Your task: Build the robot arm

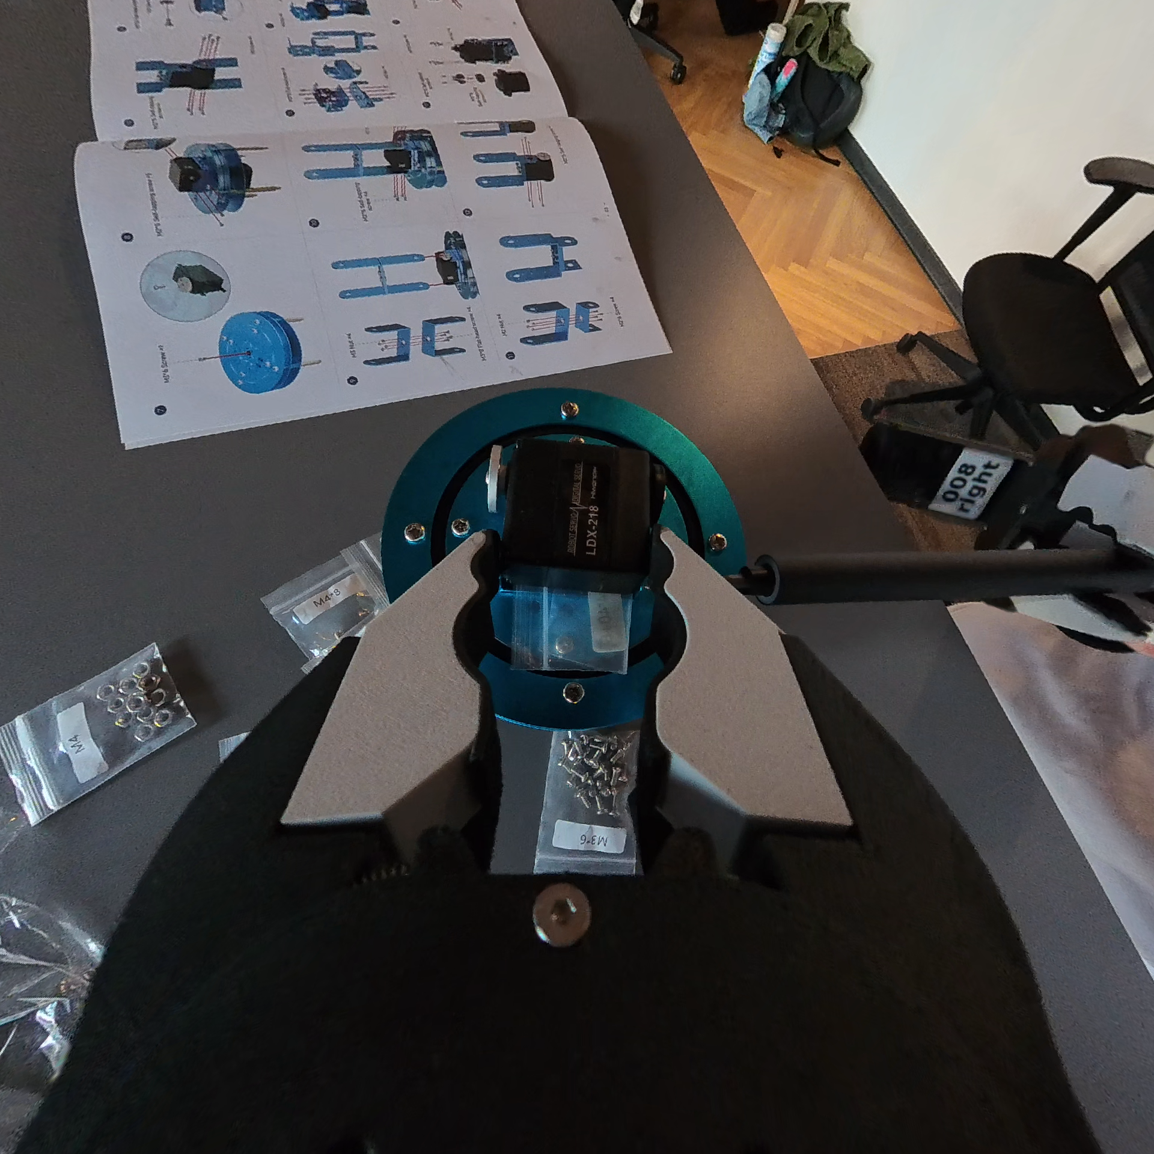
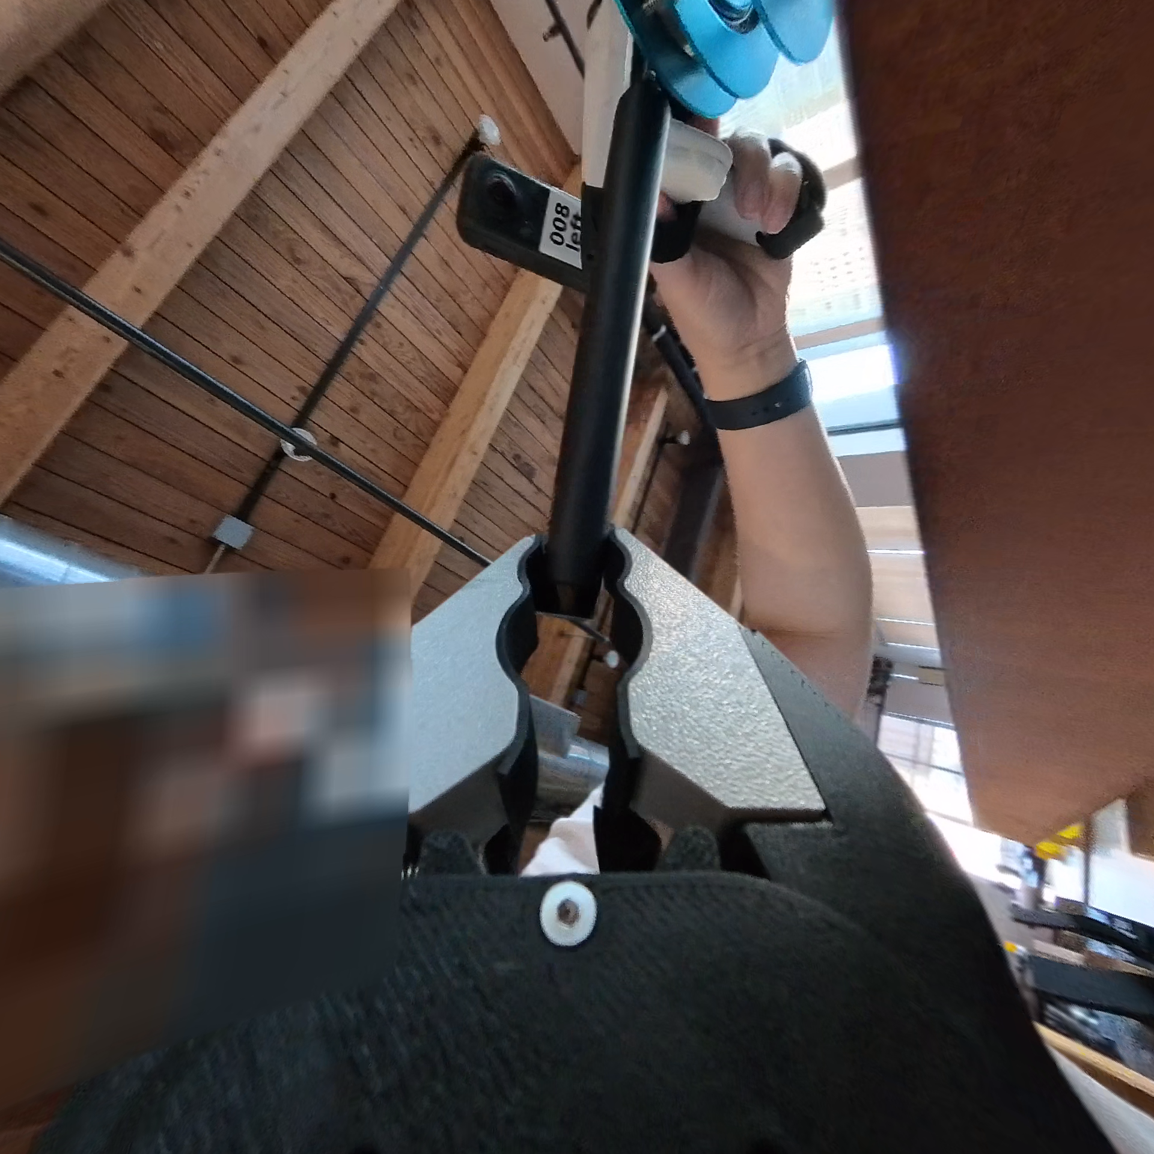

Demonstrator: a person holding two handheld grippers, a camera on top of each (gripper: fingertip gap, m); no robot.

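Observation:
My left gripper [image 1: 571,549] is shut on a black servo [image 1: 581,506] mounted inside a round blue metal base [image 1: 549,424], held above the grey table [image 1: 156,531]. A small clear bag [image 1: 568,631] lies on the base between the fingers. My right gripper [image 2: 574,549] is shut on the black handle of a screwdriver [image 2: 606,350], pointing up at the blue base [image 2: 718,50]. In the left wrist view the screwdriver [image 1: 937,577] comes in from the right and its tip meets the base's right edge.
An open assembly manual [image 1: 350,250] lies at the table's far side. Clear bags of screws [image 1: 590,787], nuts [image 1: 118,718] and more hardware [image 1: 331,599] lie near. An office chair [image 1: 1049,337] and a backpack [image 1: 805,93] stand on the wooden floor. A person's hand [image 2: 737,293] holds the left gripper. The gap from one gripper's tips to the other's is roughly 20 centimeters.

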